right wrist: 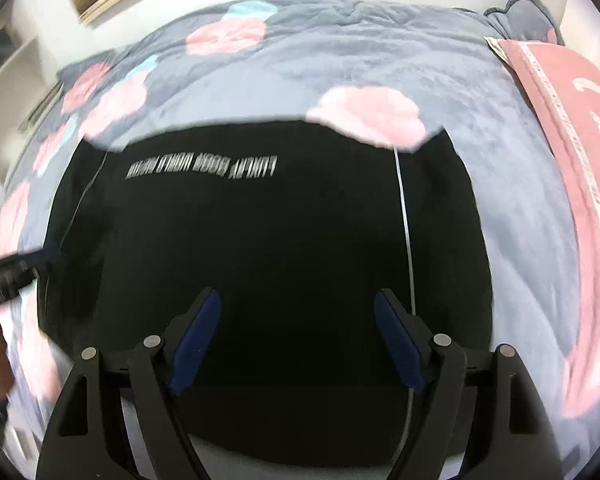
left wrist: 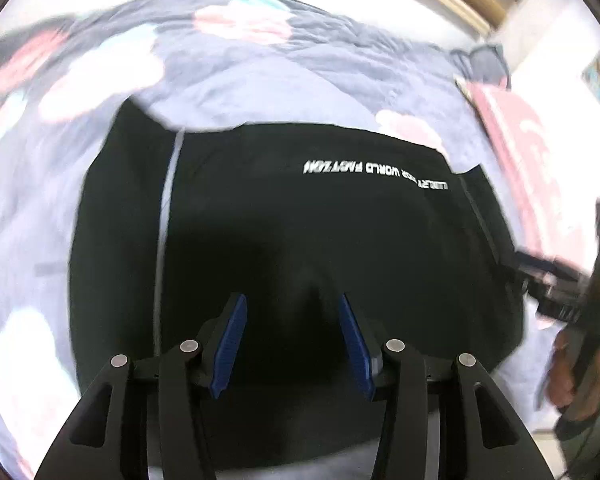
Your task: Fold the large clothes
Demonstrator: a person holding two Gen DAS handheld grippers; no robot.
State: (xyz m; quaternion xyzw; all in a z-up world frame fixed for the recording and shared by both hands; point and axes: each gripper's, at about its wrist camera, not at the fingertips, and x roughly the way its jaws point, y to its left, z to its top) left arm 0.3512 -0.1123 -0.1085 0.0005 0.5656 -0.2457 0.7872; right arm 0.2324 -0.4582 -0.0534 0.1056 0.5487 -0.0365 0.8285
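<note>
Black garment (left wrist: 300,240) lies spread flat on the bed's blanket (left wrist: 260,72), directly below and ahead of both grippers. White lettering (left wrist: 374,174) sits near its far edge, and thin pale seam lines run lengthwise near each side.

Left gripper (left wrist: 292,344): jaws about half apart, nothing between the blue pads (left wrist: 232,344), hanging above the near part of the cloth. Right gripper (right wrist: 296,340): jaws wider, also empty, over the near part with the pale seam (right wrist: 404,220) just beside its right finger. No earlier view given, so no call on jaw motion. Both views are motion-blurred.

Handling judgement: soft, limp knit, probably light to medium weight, not fragile, not slippery against the fleecy blanket. It will sag and drape when lifted and won't hold shape, so one grip point would let it bunch.

Where to take hold: pinch at an edge or corner, one gripper per side, likely the two near corners or along the side seams. Pinch only the layers meant to move; the blanket beneath could get caught too. A pink cloth (right wrist: 572,152) lies well off to the right gripper's right, not involved.
</note>
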